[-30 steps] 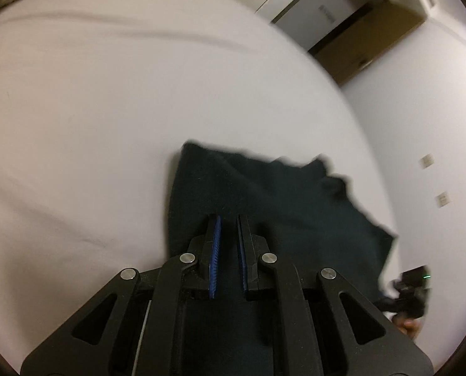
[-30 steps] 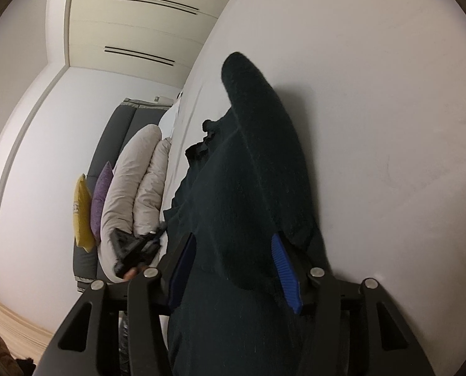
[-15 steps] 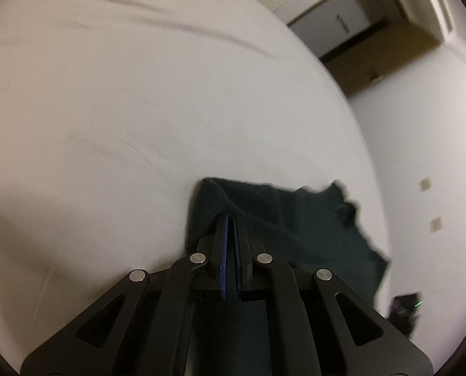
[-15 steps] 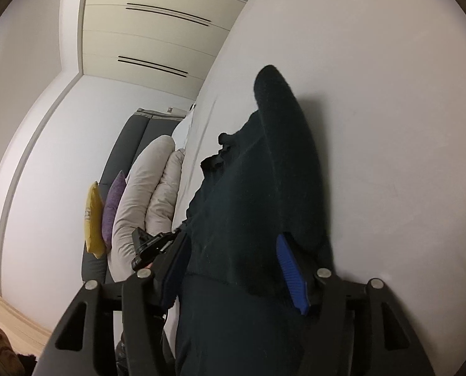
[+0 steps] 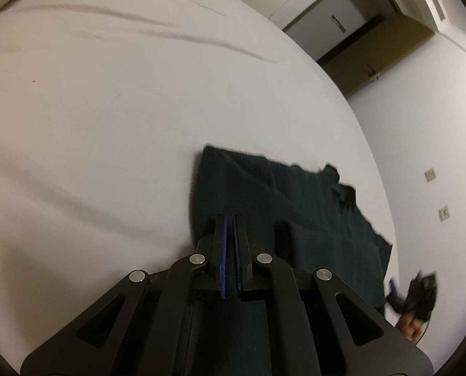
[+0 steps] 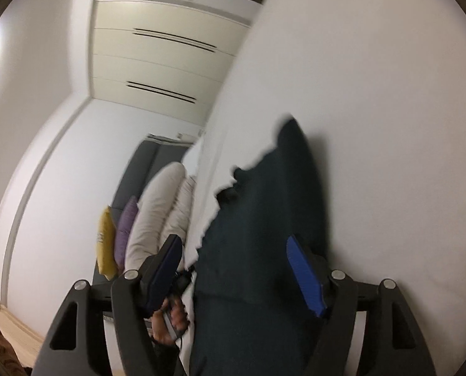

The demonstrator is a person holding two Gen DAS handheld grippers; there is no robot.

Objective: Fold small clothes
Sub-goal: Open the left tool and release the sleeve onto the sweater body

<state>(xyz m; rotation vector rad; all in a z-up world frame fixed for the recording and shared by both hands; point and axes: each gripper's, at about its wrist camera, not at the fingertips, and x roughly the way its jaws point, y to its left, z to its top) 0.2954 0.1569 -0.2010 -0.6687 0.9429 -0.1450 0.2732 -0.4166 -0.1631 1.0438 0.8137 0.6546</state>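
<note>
Left wrist view: a dark cloth [image 5: 283, 206] lies flat on the white bed [image 5: 107, 109], spreading from the middle toward 4 o'clock. The left gripper [image 5: 230, 222] sits over the cloth's near edge with its fingers pressed close together; I cannot tell if any cloth is pinched between them. At 4 o'clock, the other gripper shows small by the cloth's far corner. In the right wrist view, the same cloth [image 6: 264, 219] runs from 6 o'clock up to the middle. The right gripper [image 6: 234, 246] is opening wide, its blue pads [image 6: 305, 279] clear of the cloth. Cushions [image 6: 120, 238] lie at 8 o'clock.
</note>
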